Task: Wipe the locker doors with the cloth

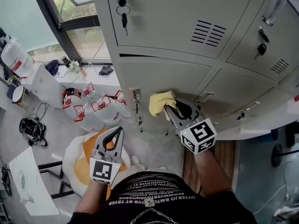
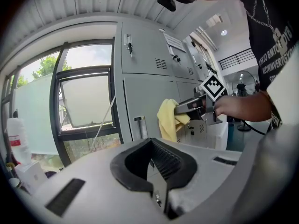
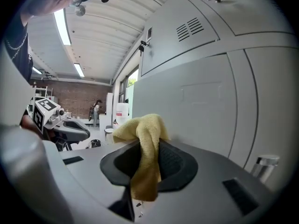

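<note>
R hand-held gripper (image 1: pixel 171 111) clamps yellow cloth (image 1: pixel 160 102), long axis vert. by locker door (image 1: pixel 187 78); L hand-held gripper (image 1: pixel 117 133) jaws together, empty.

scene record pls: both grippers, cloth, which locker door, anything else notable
left gripper: shut, empty, held low, away from the lockers
right gripper: shut on cloth
cloth: yellow, bunched, up against the locker door; contact likely, not certain
locker door: grey, lower row
upper door: key hanging from its lock
floor: large bottles with red labels near the window
</note>
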{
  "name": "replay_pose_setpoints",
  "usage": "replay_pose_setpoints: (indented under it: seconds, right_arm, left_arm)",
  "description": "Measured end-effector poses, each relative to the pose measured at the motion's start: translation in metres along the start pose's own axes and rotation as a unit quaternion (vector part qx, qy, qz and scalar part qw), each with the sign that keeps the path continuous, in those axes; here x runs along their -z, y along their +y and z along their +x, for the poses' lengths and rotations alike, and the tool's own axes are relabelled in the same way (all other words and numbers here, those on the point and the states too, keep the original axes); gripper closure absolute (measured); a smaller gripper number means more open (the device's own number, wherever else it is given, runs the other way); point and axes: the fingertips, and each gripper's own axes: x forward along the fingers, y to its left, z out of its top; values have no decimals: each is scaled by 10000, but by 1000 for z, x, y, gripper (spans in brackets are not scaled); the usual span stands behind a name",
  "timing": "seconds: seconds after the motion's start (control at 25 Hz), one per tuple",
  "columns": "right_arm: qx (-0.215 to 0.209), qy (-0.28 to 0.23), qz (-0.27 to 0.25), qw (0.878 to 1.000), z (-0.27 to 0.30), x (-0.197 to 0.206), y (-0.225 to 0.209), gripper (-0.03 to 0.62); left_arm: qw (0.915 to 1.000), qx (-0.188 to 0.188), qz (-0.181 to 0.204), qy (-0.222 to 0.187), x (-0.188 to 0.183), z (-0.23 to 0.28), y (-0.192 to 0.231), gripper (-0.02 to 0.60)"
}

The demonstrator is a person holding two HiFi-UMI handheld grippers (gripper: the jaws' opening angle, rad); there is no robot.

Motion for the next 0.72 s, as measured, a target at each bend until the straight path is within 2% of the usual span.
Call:
replay_pose_setpoints:
  seconds: [0.12,0.32,0.52,0.72]
  right_arm:
    - [52,46,-82,9999,28,-1,6,511]
    - [157,183,-70,9997,66,5,13,511]
    - [343,236,-127,9991,69,4,15,511]
    - [614,266,-94,9977,62,9,6,511]
  left_arm:
    - [9998,120,124,-109,-2,9,21,586]
    - [9992,294,53,-279,-3,18,51,586]
    - [9975,616,107,-341,-3,33,63,586]
    - [9940,1023,170,-355,-5,52,52,586]
